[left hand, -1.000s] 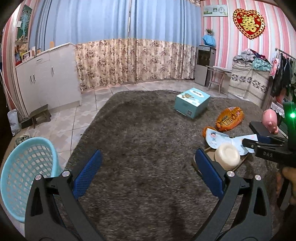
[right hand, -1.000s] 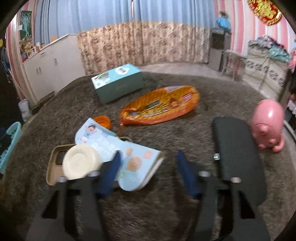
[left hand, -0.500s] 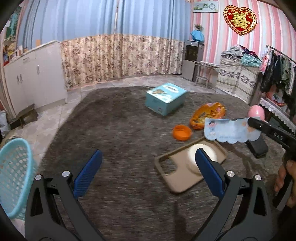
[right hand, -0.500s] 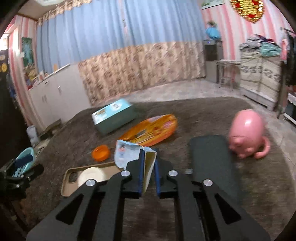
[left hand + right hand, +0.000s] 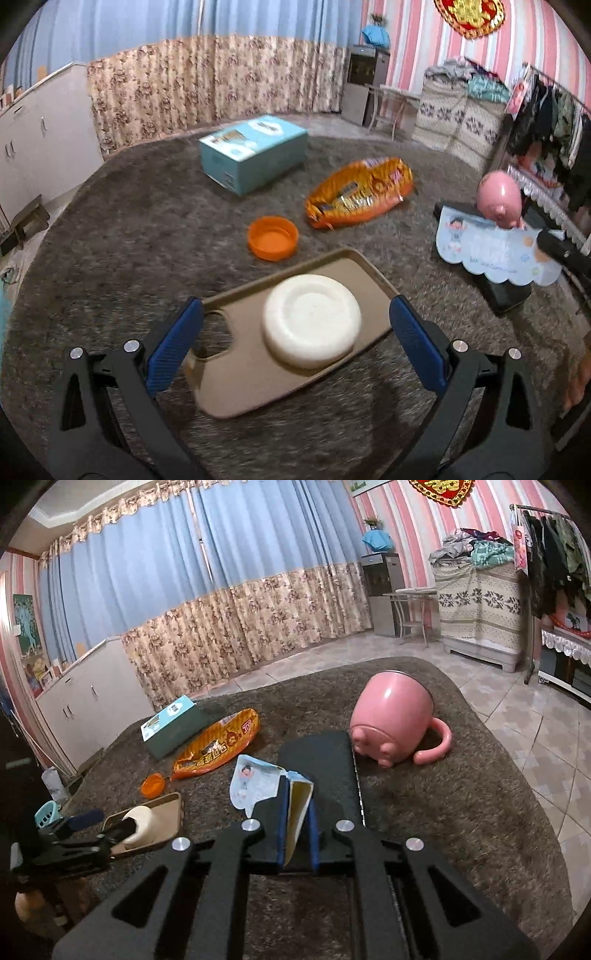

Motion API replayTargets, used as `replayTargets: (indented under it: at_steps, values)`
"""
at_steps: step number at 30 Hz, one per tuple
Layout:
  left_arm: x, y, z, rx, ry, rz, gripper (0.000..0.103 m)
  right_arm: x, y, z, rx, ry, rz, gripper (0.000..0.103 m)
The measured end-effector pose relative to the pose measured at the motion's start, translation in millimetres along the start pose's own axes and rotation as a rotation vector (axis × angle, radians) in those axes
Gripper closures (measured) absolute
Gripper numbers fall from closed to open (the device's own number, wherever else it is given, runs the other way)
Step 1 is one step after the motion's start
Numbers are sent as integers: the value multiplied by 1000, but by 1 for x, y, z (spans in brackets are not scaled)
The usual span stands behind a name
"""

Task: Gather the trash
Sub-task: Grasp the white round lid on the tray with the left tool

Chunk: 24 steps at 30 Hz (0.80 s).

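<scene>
Swinging in since a second ago, the left gripper is now straddling the lid, which was off to its right before, and the basket has slid out of its view. Its jaws are spread wide, holding nothing, 1 blue pad on each side of the white disc. That lid is sitting on the case, a tan phone shell lying flat on the rug, long axis running from the near left to the far right.

Over on the other side, the right gripper is pinching the wrapper tight, lifted clear of the rug above a black pad; a second ago that wrapper was draped over the case.

Key relation now: the lid is lying dead ahead of the left gripper, between its fingertips, so my read is that closing would take it. The right one is well apart from it and already loaded. From the right wrist view the basket is sitting far left, beyond the left gripper, so both loads look bound that way.

Waiting on the rug: a cap, a bag and a box.
</scene>
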<state>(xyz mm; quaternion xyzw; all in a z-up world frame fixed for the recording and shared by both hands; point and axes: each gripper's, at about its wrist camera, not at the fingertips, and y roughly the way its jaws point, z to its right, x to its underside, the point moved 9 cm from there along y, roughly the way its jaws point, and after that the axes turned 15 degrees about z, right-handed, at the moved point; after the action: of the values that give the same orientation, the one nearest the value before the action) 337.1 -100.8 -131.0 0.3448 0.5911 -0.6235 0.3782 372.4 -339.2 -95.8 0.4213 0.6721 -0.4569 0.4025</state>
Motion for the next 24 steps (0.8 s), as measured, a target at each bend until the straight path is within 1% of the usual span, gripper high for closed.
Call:
replayTargets:
  at_steps: [1, 2, 3, 5, 6, 8, 10, 12, 15, 17, 21, 24]
  values:
    - [2, 4, 2, -1, 11, -19, 9, 1, 1, -1, -1, -3, 1, 93]
    - [5, 8, 4, 5, 15, -38, 15, 1, 1, -2, -3, -7, 4, 93]
    - [7, 11, 6, 17, 15, -58, 18, 1, 0, -2, -4, -9, 5, 93]
    - [11, 15, 7, 33, 11, -86, 27, 1, -2, -2, -9, -14, 9, 93]
    - [11, 15, 7, 31, 16, -80, 28, 2, -2, -3, -10, -15, 10, 93]
    - [10, 15, 9, 46, 10, -76, 37, 1, -3, -4, -12, -16, 11, 93]
    - [9, 14, 9, 56, 1, -73, 42, 1, -3, -6, -14, -18, 10, 93]
    - [8, 11, 7, 63, -15, -67, 42, -1, -4, -9, -15, -24, 10, 93]
    - [1, -1, 1, 69, -34, -35, 42, -4, -6, -14, -16, -30, 14, 93]
    - [-5, -11, -1, 70, -30, -12, 42, -7, -8, -18, -21, -30, 24, 93]
    - [-23, -35, -16, 55, -4, 44, 42, -17, -12, -36, -45, -31, 42, 93]
    - [-36, -59, -40, 20, -1, 85, 42, -21, -11, -54, -71, -35, 43, 93]
